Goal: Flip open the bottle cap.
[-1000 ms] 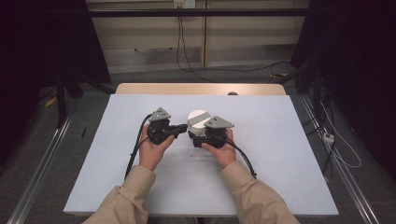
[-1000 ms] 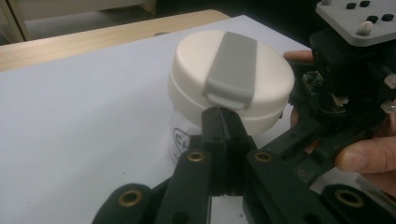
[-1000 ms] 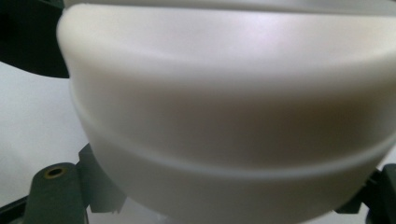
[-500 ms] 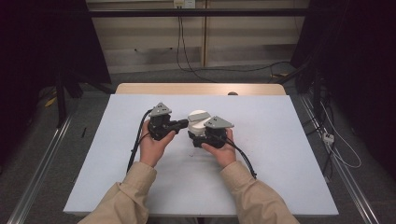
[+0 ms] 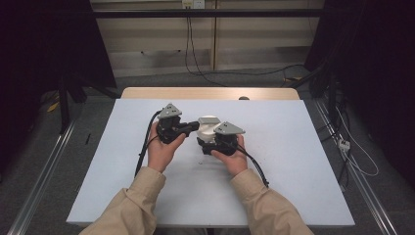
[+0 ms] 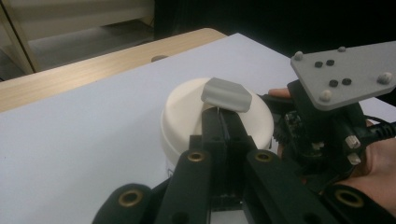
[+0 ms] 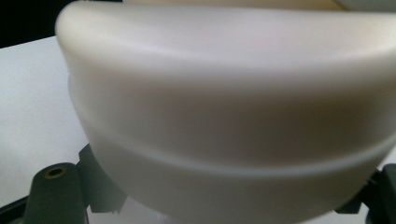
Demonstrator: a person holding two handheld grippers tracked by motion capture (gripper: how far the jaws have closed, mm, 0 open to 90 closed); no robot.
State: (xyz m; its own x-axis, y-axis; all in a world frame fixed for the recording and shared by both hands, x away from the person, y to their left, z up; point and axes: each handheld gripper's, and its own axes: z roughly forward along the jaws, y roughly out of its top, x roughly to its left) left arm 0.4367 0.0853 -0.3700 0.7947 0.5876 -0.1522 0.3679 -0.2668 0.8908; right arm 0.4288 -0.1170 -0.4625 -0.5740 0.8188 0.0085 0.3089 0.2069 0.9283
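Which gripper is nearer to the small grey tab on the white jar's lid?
Left. The left gripper is shut right under the grey tab; the right gripper clamps the jar lower down.

Open counter [image 5: 303, 161] toward left, right and near edges; free passage there. Mid-counter blocked: white jar [image 5: 208, 128] wedged between left gripper [image 5: 192, 127] and right gripper [image 5: 208, 147]. Cables trailing toward near edge.

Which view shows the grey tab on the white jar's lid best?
The left gripper view: the grey tab sits sharp atop the lid at the left gripper. In the high view it's too small; the right gripper view shows the jar's side.
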